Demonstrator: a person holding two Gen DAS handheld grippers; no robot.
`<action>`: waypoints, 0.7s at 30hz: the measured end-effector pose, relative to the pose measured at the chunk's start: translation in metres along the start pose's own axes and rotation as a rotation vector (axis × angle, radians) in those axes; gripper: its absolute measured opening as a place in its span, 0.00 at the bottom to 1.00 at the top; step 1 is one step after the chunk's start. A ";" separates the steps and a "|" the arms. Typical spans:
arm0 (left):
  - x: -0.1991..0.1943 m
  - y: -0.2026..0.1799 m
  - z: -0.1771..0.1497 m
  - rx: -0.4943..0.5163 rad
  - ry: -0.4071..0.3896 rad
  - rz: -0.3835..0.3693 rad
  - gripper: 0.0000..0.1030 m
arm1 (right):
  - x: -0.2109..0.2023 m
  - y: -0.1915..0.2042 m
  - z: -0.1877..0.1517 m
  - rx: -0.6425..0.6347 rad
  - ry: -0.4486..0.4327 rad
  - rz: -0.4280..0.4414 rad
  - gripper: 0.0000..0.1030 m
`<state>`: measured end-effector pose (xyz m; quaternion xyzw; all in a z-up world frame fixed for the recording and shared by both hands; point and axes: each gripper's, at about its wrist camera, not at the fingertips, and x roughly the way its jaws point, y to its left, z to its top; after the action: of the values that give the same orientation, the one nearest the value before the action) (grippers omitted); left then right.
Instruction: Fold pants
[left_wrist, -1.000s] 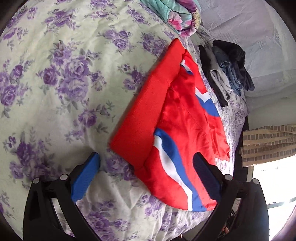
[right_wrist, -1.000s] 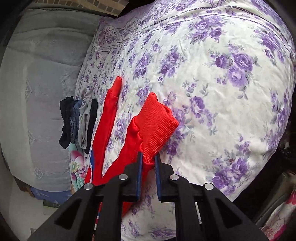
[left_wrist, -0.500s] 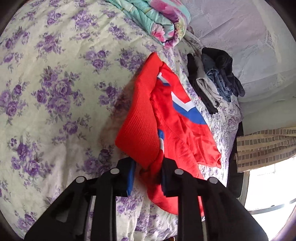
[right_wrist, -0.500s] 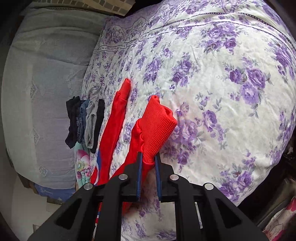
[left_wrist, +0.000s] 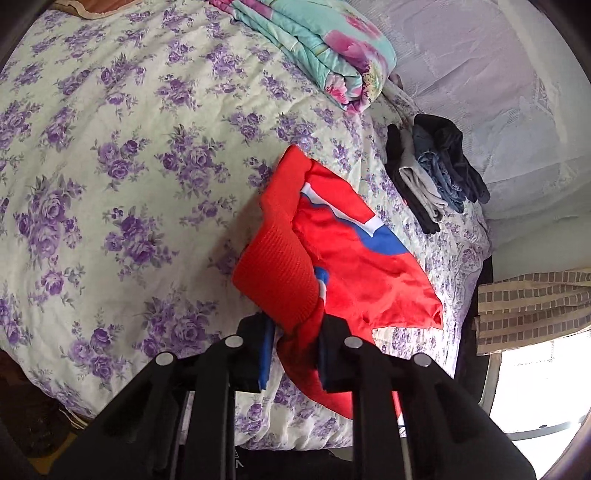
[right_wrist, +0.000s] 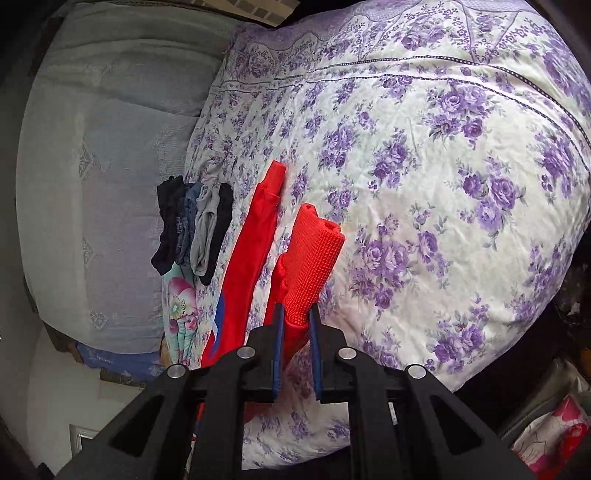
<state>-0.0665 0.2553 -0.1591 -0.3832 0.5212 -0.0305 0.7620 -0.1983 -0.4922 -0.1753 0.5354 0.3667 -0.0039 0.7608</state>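
The red pants with a blue and white stripe (left_wrist: 354, 266) lie on the bed with the purple flower cover (left_wrist: 122, 177); the left tool (left_wrist: 295, 354) is closed tight on their ribbed red band at the near edge; the right tool (right_wrist: 297, 332) is closed tight on the ribbed red band (right_wrist: 314, 258) too, and the band stands up from the cover; a pile of dark folded clothes (left_wrist: 432, 173) sits beside the pants; a rolled flower blanket (left_wrist: 325, 48) lies behind.
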 end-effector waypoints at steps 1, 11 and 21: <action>0.001 -0.002 0.001 -0.009 0.003 0.004 0.17 | 0.005 0.000 0.004 0.017 0.007 0.004 0.12; 0.038 -0.045 0.066 -0.151 0.074 0.028 0.19 | 0.094 0.038 0.090 0.133 0.111 -0.012 0.12; 0.114 -0.054 0.140 -0.205 0.108 0.144 0.49 | 0.223 0.120 0.182 0.020 0.113 -0.028 0.65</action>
<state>0.1186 0.2437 -0.1906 -0.4185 0.5882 0.0572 0.6896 0.1132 -0.5035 -0.1746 0.5374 0.4164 0.0120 0.7333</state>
